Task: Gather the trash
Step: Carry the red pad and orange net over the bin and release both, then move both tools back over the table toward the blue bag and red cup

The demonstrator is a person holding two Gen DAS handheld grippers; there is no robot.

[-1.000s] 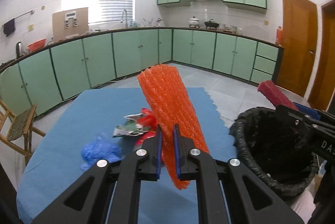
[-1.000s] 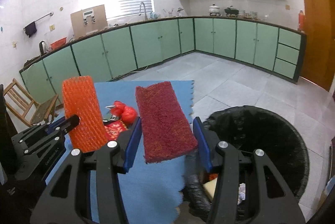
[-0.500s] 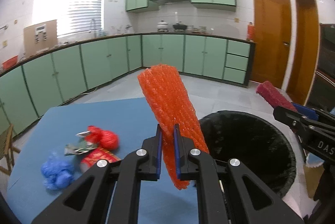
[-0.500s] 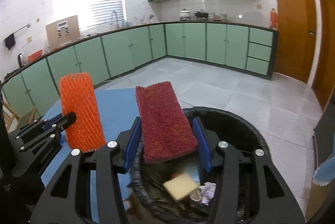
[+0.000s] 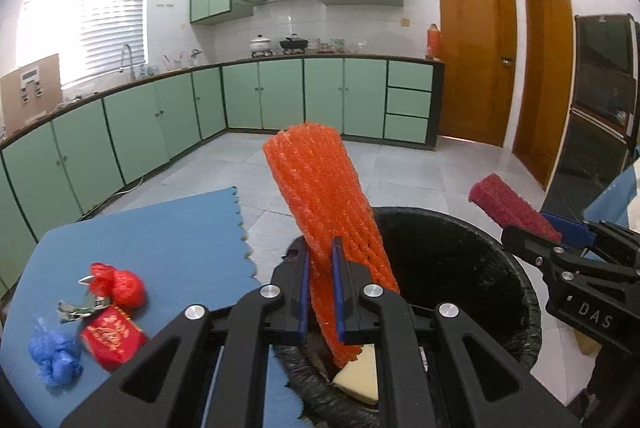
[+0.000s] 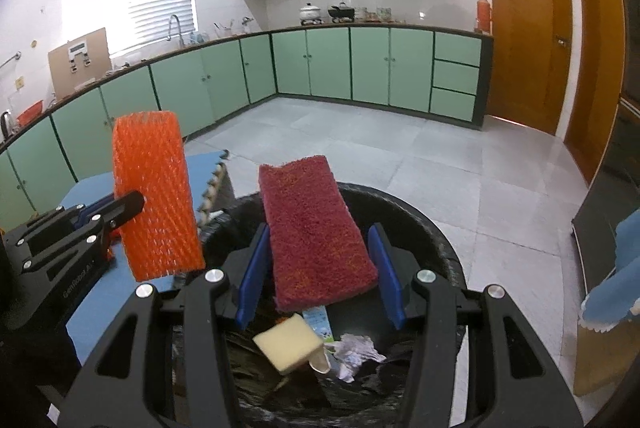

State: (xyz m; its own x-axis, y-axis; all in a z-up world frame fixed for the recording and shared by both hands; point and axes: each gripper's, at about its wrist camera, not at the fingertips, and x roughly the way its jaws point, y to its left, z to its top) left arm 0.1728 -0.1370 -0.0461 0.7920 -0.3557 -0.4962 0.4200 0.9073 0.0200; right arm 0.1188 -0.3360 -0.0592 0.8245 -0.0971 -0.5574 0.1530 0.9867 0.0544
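My left gripper [image 5: 320,256] is shut on an orange foam net sleeve [image 5: 320,188], which stands up above the near rim of the black-lined trash bin [image 5: 520,288]. My right gripper [image 6: 318,240] is shut on a dark red scouring pad [image 6: 316,224] over the bin's mouth [image 6: 432,224]. In the right wrist view the left gripper [image 6: 128,204] and its orange sleeve [image 6: 154,188] hang at the bin's left side. A yellow sponge [image 6: 288,344] and crumpled paper [image 6: 352,348] lie inside the bin.
The blue table mat [image 5: 160,236] to the left of the bin carries a red net ball [image 5: 124,286], a red packet [image 5: 112,336], a crumpled wrapper [image 5: 78,310] and a blue plastic wad [image 5: 54,356]. Green cabinets line the walls; wooden doors [image 5: 476,56] stand at right.
Both grippers have swung right from over the blue table to over the bin, still holding the orange sleeve and the red pad. The bin's contents have come into view.
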